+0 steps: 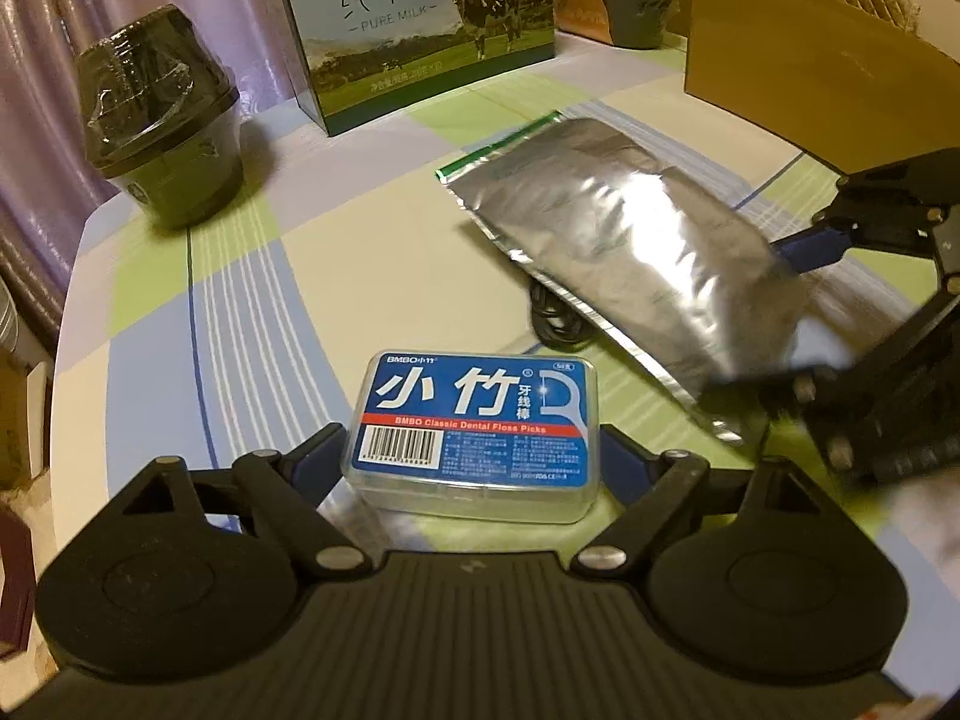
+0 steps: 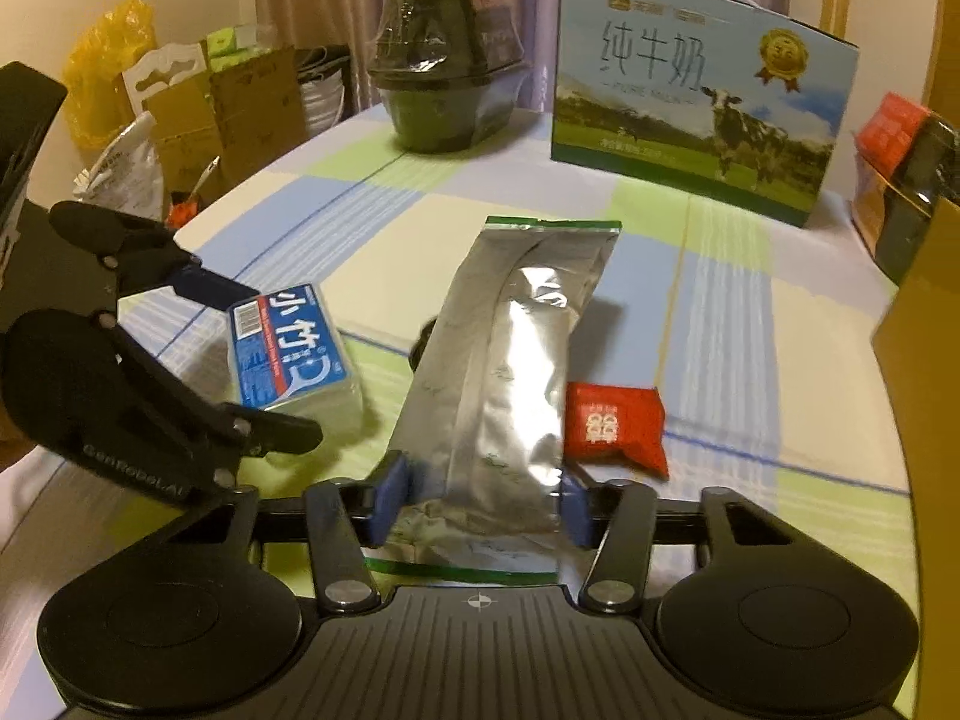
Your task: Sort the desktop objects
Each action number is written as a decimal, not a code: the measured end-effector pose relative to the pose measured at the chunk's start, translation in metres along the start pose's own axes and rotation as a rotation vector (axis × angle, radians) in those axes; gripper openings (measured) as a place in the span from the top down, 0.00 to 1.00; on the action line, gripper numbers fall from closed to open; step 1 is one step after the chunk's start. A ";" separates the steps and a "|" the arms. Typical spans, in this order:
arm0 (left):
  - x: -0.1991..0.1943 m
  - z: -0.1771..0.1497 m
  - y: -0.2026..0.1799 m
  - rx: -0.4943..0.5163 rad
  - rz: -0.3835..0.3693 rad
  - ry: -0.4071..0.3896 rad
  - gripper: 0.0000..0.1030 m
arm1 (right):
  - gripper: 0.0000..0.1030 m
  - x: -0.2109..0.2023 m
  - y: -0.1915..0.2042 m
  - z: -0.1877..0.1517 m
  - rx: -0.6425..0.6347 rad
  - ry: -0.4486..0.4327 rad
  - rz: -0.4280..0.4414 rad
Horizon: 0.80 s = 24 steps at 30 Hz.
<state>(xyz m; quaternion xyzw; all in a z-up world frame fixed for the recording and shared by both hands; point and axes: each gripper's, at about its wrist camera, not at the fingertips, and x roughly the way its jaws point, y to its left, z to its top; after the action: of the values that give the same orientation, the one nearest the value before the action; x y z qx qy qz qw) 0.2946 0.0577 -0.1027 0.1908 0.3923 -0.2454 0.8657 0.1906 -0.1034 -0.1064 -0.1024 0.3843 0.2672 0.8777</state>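
A clear floss-pick box [image 1: 474, 426] with a blue label lies flat on the checked tablecloth [image 1: 240, 312]. My left gripper [image 1: 474, 450] straddles it, and both blue pads touch its short sides. The same box [image 2: 288, 354] shows in the right wrist view inside the left gripper [image 2: 264, 360]. A long silver foil pouch [image 2: 498, 372] with a green zip strip points away from me. My right gripper [image 2: 483, 504] is shut on its near end, pinching it narrow. From the left wrist view the pouch [image 1: 630, 240] slants beside the box, with the right gripper [image 1: 774, 318] at its right end.
A red snack packet [image 2: 618, 426] lies just right of the pouch. A milk carton [image 2: 690, 114] and a plastic-wrapped dark pot [image 2: 444, 90] stand at the back. A brown cardboard box [image 1: 810, 48] stands at the far right. A black cable [image 1: 558, 318] lies under the pouch.
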 end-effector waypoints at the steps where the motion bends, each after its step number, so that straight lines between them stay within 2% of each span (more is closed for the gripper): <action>1: -0.003 0.000 -0.004 -0.006 -0.003 0.008 0.17 | 0.60 -0.006 -0.003 -0.003 0.008 0.003 0.006; 5: -0.018 -0.003 -0.029 -0.015 -0.021 0.030 0.17 | 0.69 -0.035 -0.011 -0.018 0.022 0.017 0.019; 8: -0.028 -0.006 -0.054 -0.034 -0.039 0.034 0.17 | 0.72 -0.056 -0.019 -0.031 0.032 0.050 0.038; 11: -0.036 -0.011 -0.083 -0.049 -0.058 0.039 0.17 | 0.73 -0.073 -0.027 -0.052 0.023 0.104 0.023; 14: -0.045 -0.018 -0.108 -0.057 -0.045 0.050 0.17 | 0.72 -0.092 -0.039 -0.070 0.046 0.115 0.009; 15: -0.048 -0.020 -0.113 -0.060 -0.035 0.051 0.17 | 0.70 -0.097 -0.042 -0.073 0.056 0.114 0.007; 16: -0.051 -0.022 -0.117 -0.070 -0.026 0.051 0.17 | 0.58 -0.101 -0.044 -0.075 0.067 0.106 0.008; 17: -0.054 -0.023 -0.117 -0.087 -0.017 0.050 0.17 | 0.37 -0.105 -0.045 -0.075 0.079 0.094 0.008; 19: -0.059 -0.023 -0.113 -0.113 0.010 0.044 0.17 | 0.22 -0.109 -0.046 -0.072 0.100 0.065 0.007; 24: -0.061 -0.022 -0.090 -0.196 0.079 0.034 0.17 | 0.21 -0.098 -0.042 -0.048 0.154 0.044 0.052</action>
<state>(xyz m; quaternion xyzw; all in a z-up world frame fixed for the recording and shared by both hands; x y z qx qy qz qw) 0.1949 0.0130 -0.0819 0.1247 0.4214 -0.1681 0.8824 0.1286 -0.1948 -0.0693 -0.0303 0.4253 0.2574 0.8671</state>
